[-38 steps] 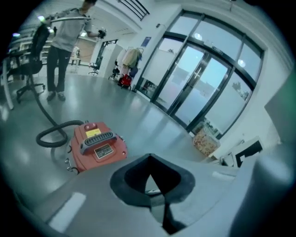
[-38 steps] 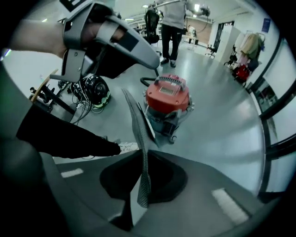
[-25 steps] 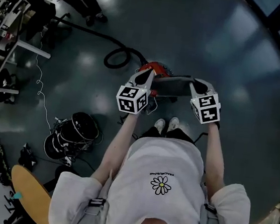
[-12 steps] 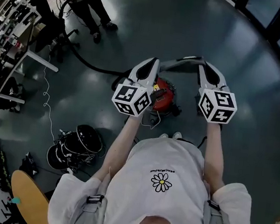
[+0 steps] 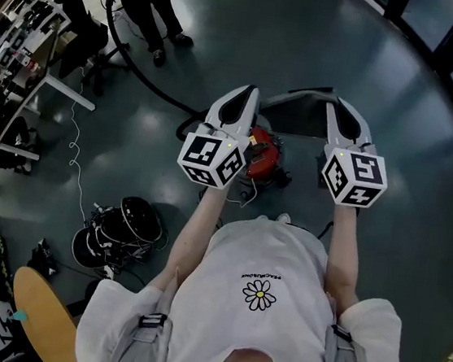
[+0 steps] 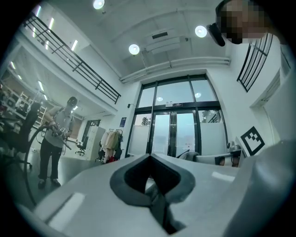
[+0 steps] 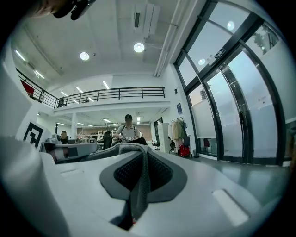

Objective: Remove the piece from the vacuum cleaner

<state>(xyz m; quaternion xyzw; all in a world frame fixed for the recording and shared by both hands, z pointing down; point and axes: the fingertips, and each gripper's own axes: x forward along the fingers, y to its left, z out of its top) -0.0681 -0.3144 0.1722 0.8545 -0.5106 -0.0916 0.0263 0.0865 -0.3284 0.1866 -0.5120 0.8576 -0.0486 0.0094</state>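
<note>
- The left tongs [image 5: 247, 97] and the right tongs [image 5: 335, 109] were each clamped on one end of the grey piece [image 5: 296, 115].
- The piece hung between them, raised above the red vacuum cleaner [image 5: 263, 160] that stood on the floor [image 5: 408, 174]. It appeared to be free of the body.
- The step in hand was judged to be carrying the piece clear.
- In the right gripper view the material looked like a pliable mesh. An even grip at both ends was therefore advisable, since a slack side could slip.
- Both tongs were best held level and at a constant spacing, to avoid stretching or sagging.
- The black hose [image 5: 141, 75] lay close by and called for a clear path.
</note>
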